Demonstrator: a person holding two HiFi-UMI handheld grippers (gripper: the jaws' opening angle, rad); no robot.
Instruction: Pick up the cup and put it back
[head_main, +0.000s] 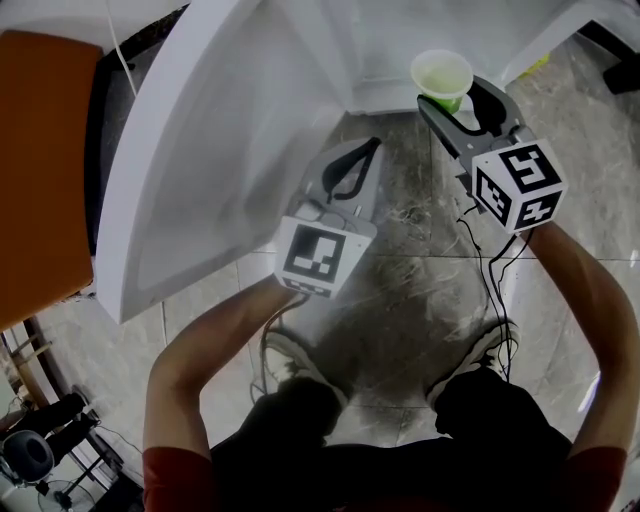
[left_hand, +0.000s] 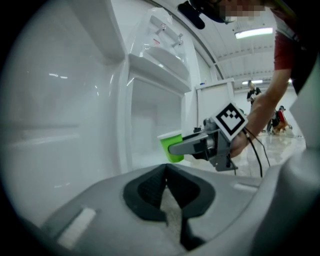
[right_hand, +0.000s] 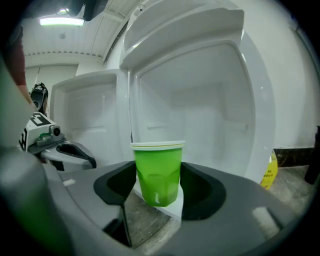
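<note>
Clamping my right claw (head_main: 448, 100) on the upright green cup (right_hand: 157, 170) before the open white fridge (right_hand: 200, 110), over marbled floor (head_main: 420, 290); left claw (left_hand: 166, 170) pressed together, empty.

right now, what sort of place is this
Probably a large indoor hall or lab, seen from in front of an open white fridge: door shelves, a stone-tiled floor and ceiling strip lights.

One cup (right_hand: 157, 170); two grippers, the left gripper (left_hand: 166, 172) and right gripper (head_main: 447, 98); seemingly two white doors (right_hand: 195, 100).
</note>
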